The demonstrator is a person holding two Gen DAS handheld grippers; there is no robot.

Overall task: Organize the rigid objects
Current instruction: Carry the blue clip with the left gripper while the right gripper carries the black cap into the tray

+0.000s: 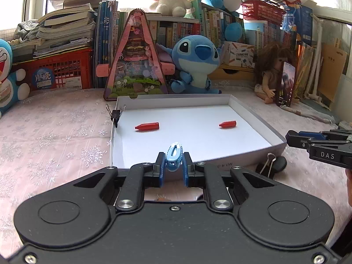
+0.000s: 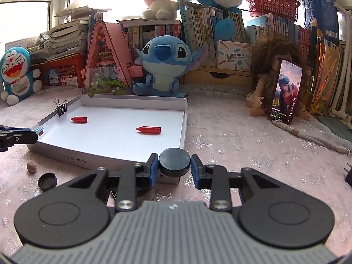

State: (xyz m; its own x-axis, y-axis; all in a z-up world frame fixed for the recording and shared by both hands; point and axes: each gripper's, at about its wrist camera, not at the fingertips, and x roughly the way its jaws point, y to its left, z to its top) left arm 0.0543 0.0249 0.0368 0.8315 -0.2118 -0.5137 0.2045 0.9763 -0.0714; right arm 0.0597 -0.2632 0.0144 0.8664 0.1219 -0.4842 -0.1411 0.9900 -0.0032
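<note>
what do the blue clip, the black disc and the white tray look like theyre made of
Blue clip: likely hard plastic, glossy, with moulded teeth and a cut-out slot.
Black disc: smooth matte black with a rounded edge; plastic or rubber, I cannot tell which.
White tray: looks like cardboard, with thin folded walls, a matte face and print on its outer side.

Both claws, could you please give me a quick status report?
Left claw shut on blue hair clip. Right claw shut on black disc. White tray ahead holds two red caps. Nothing in the way.
</note>
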